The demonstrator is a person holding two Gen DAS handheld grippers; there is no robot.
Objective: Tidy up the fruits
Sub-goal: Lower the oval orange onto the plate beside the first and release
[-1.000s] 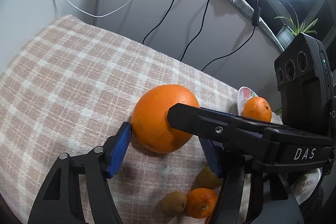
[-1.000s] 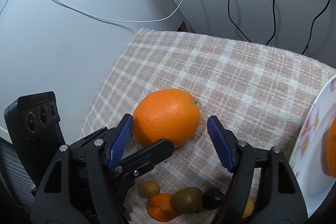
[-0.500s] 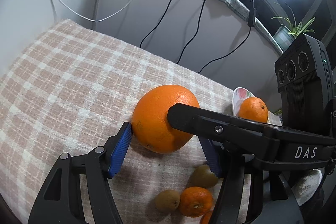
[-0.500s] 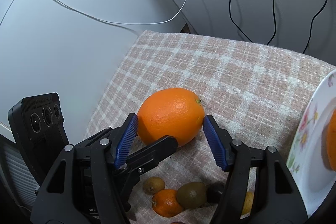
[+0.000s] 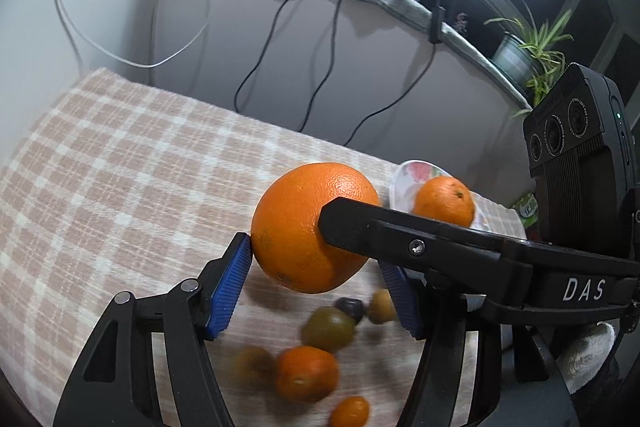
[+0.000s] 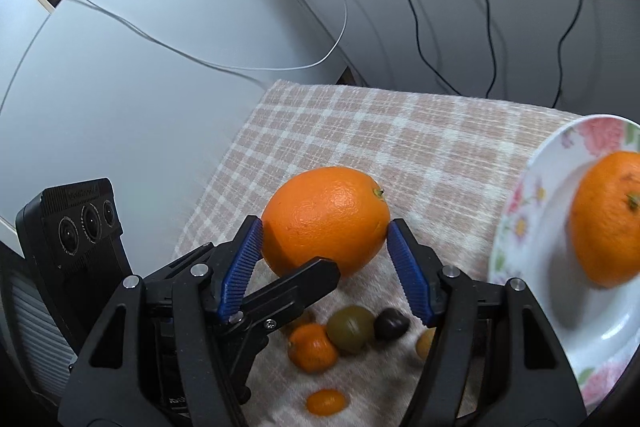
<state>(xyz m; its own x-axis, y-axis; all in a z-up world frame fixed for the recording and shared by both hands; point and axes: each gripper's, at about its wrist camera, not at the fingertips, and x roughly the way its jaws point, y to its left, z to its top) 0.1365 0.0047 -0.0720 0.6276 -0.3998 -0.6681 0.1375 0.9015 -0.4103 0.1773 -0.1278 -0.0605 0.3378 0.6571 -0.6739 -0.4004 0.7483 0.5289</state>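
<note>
Orange (image 6: pixel 326 219) clamped by both grippers (image 5: pixel 316 281) (image 6: pixel 326 267) — underside hidden, small fruits (image 5: pixel 306 373) blurred.

Small fruits (image 5: pixel 308 371) blurred; plate (image 6: pixel 520 227) cut off rightward.

Fruit over a checked cloth, plate at three o'clock

A large round orange (image 6: pixel 326 219) sits raised above the pink-and-white checked woven cloth (image 6: pixel 360 131), between the blue-padded fingers of both black plastic grippers — right gripper (image 6: pixel 325 269), left gripper (image 5: pixel 316 287). At its six o'clock, on the cloth, lies a cluster of small fruits (image 6: pixel 348 331). At three o'clock a white floral ceramic plate (image 6: pixel 516 227) holds a smaller round orange (image 6: pixel 608 219).
</note>
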